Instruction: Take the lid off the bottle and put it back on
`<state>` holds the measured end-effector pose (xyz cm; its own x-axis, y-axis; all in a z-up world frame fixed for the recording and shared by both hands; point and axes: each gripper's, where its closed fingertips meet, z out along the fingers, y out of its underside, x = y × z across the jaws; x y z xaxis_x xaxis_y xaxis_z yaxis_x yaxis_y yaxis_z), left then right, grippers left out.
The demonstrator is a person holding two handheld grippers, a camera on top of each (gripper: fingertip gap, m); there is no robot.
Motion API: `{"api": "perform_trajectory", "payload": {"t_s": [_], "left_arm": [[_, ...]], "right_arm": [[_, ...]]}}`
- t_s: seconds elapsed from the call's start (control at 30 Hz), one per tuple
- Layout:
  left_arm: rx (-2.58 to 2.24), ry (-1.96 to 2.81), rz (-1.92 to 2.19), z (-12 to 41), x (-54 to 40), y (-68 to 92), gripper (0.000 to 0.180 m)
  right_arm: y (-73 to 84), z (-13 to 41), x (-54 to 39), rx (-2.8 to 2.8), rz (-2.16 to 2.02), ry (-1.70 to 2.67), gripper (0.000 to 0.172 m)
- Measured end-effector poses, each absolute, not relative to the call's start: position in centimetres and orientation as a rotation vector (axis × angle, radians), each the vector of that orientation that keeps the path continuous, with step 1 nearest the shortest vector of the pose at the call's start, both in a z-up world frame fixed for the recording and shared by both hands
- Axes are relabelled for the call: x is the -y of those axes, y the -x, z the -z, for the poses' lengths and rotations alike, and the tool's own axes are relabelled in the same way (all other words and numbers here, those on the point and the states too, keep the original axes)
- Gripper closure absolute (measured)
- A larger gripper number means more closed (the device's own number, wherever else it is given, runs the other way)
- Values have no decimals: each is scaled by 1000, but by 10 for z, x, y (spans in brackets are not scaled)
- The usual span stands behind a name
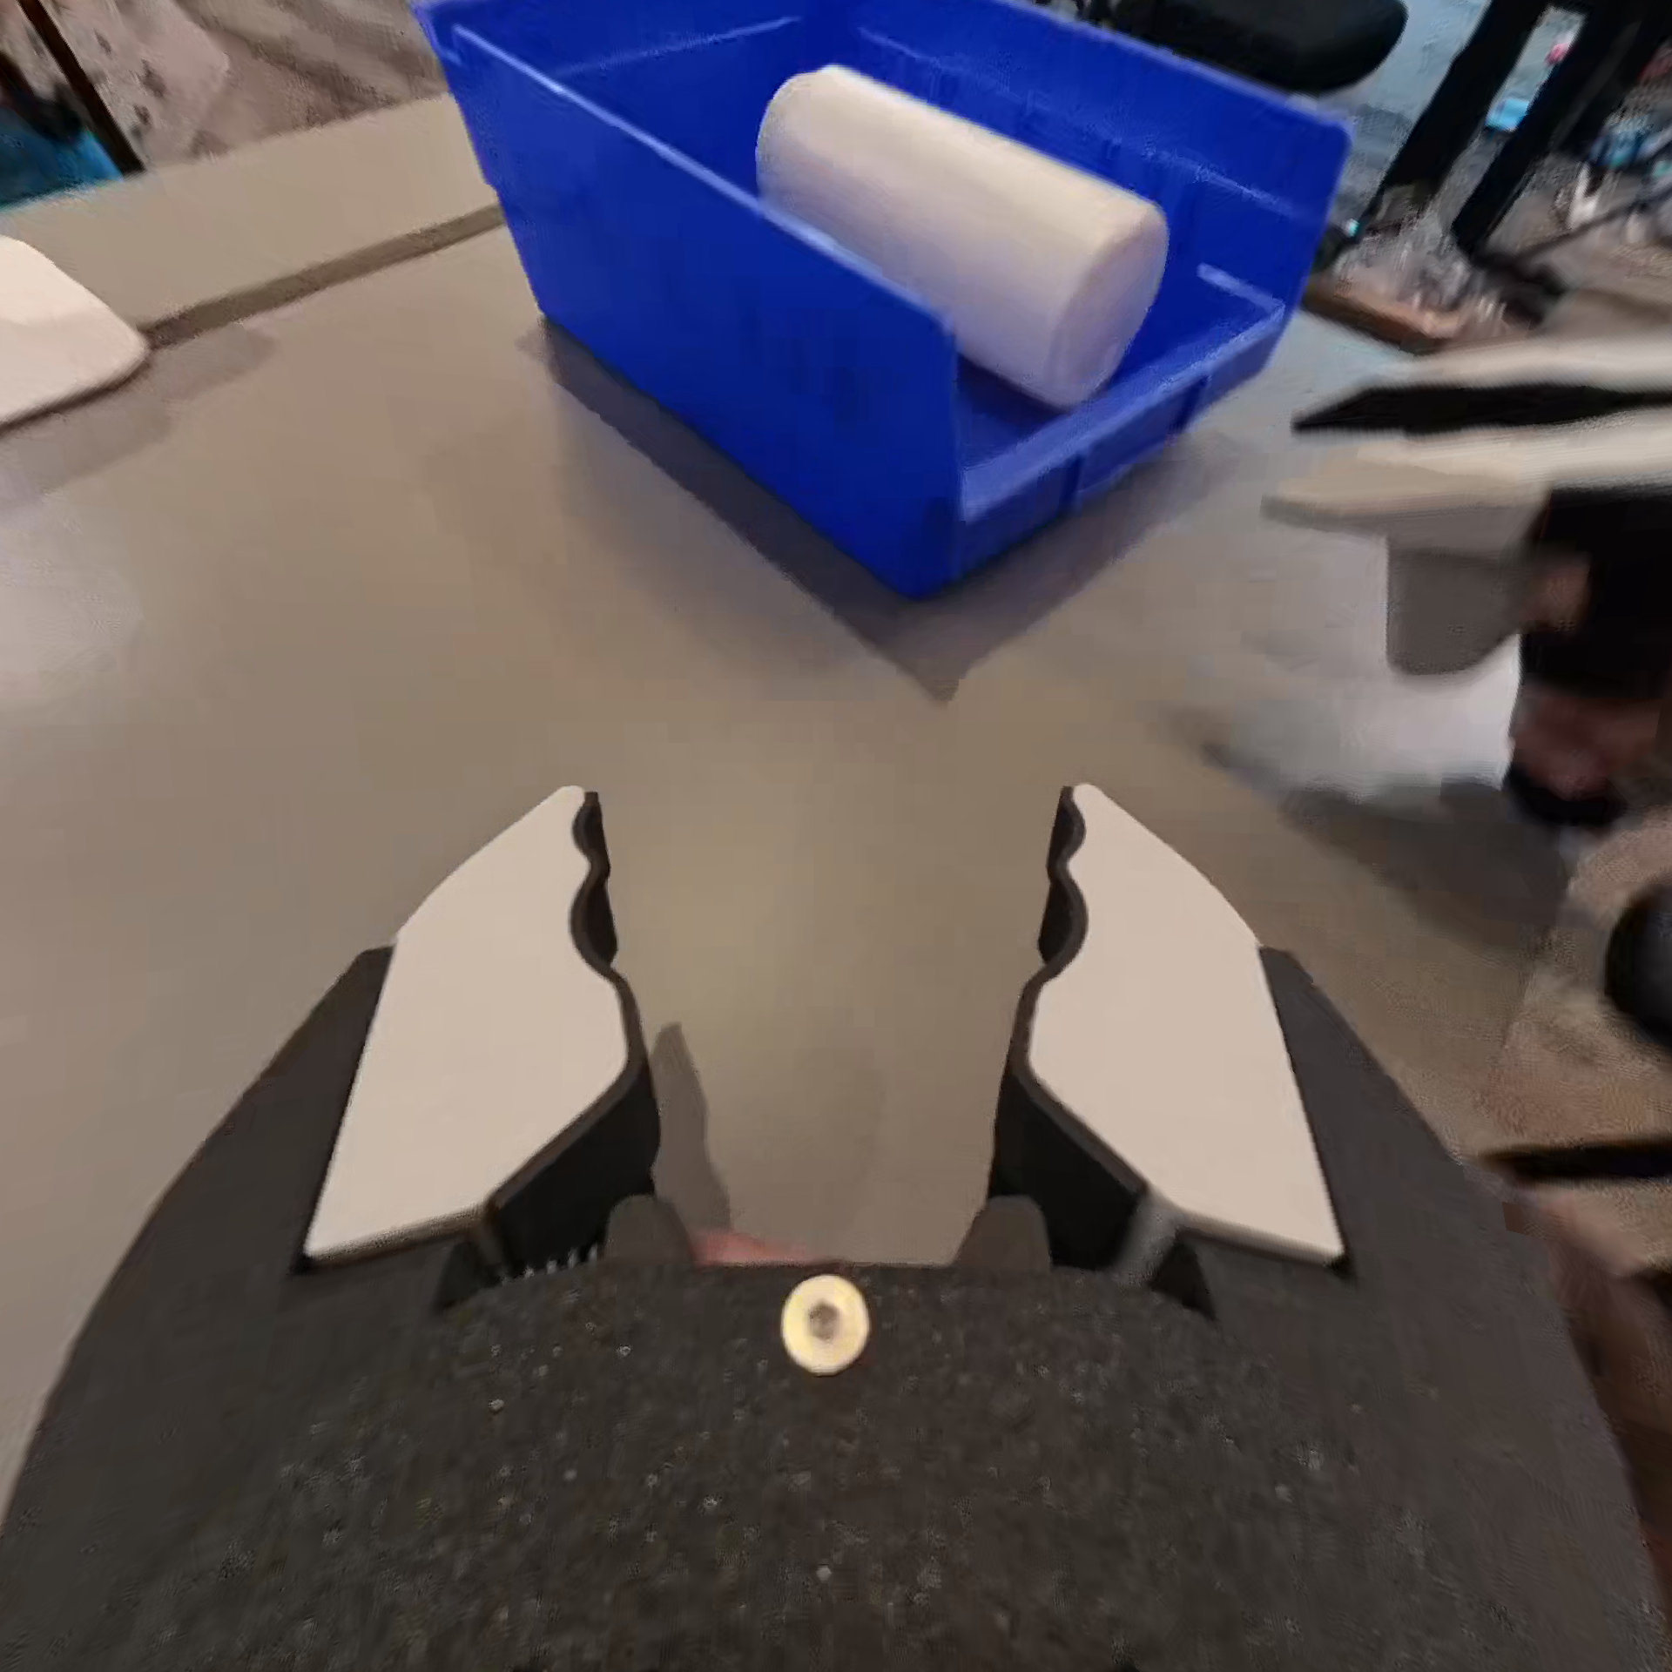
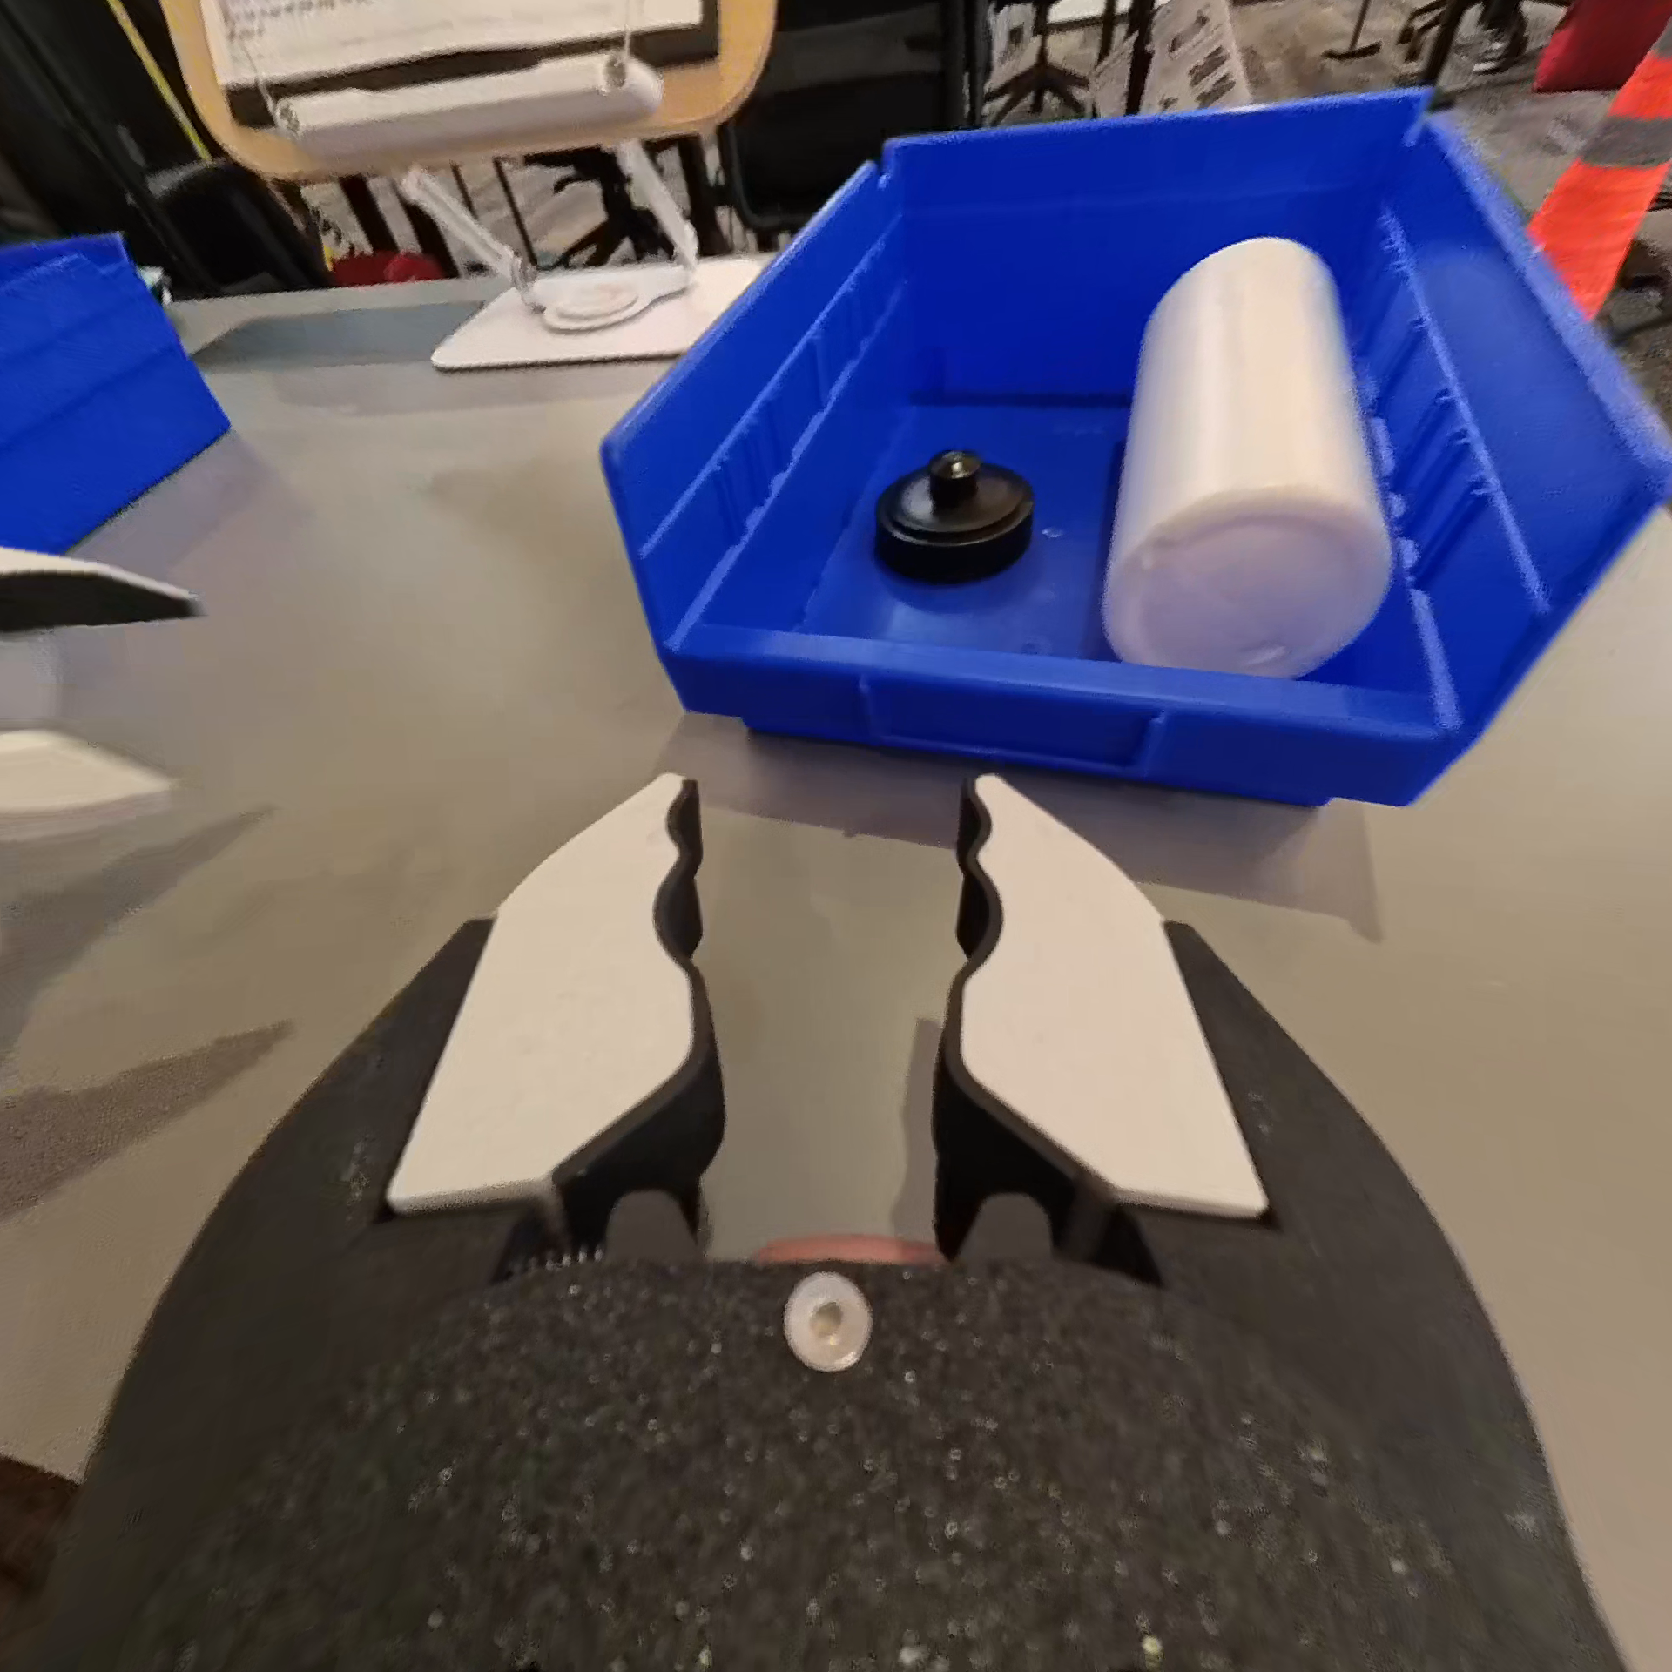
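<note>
Right wrist view shows the grey counter (image 2: 407, 724) carrying a blue bin (image 2: 1040, 715), tilted in frame, with a second blue bin (image 2: 90, 389) at the far left and a white stand base (image 2: 588, 317) behind. Inside the nearer bin a white bottle (image 2: 1249, 470) lies on its side along the right wall, and a black lid (image 2: 954, 525) with a small knob on top sits apart from it on the bin floor, toward the left. The right claw (image 2: 828, 796) hovers just before the bin's front wall, partly spread, with only counter between its fingers. In the left wrist view the left claw (image 1: 828, 805) is spread wide over bare counter, gripping nothing, with the bin ahead of it.
</note>
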<state>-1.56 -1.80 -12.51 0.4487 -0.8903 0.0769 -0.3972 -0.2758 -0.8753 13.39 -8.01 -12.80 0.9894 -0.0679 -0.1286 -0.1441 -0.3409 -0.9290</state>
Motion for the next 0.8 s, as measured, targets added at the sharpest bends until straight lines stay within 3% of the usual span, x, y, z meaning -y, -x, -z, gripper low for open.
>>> {"api": "perform_trajectory", "payload": {"t_s": [0.07, 0.17, 0.27, 0.3, 0.33, 0.37, 0.43, 0.57, 0.8], "left_arm": [[-1033, 1968, 799, 129, 8, -29, 91], [-1026, 2068, 761, 138, -11, -81, 80], [-1053, 2133, 609, 152, -30, -109, 87], [-1040, 2133, 597, 150, -35, -114, 99], [-1028, 2130, 594, 148, -39, -117, 131], [-1011, 2133, 588, 147, -42, -117, 150], [-940, 2134, 503, 146, -53, -108, 164], [-847, 2144, 489, 145, -49, -88, 170], [-834, 2129, 537, 143, -19, -38, 171]], "right_arm": [[-142, 125, 85, -200, -95, 1899, 117], [-153, 121, 91, -260, -119, 1865, 117], [-160, 119, 96, -290, -132, 1858, 118], [-162, 117, 97, -298, -128, 1847, 118], [-164, 116, 98, -305, -126, 1839, 118], [-166, 116, 98, -309, -125, 1840, 119], [-172, 120, 98, -332, -89, 1856, 120], [-193, 135, 95, -491, 54, 1889, 114], [-201, 147, 89, -583, 210, 1954, 120]]}}
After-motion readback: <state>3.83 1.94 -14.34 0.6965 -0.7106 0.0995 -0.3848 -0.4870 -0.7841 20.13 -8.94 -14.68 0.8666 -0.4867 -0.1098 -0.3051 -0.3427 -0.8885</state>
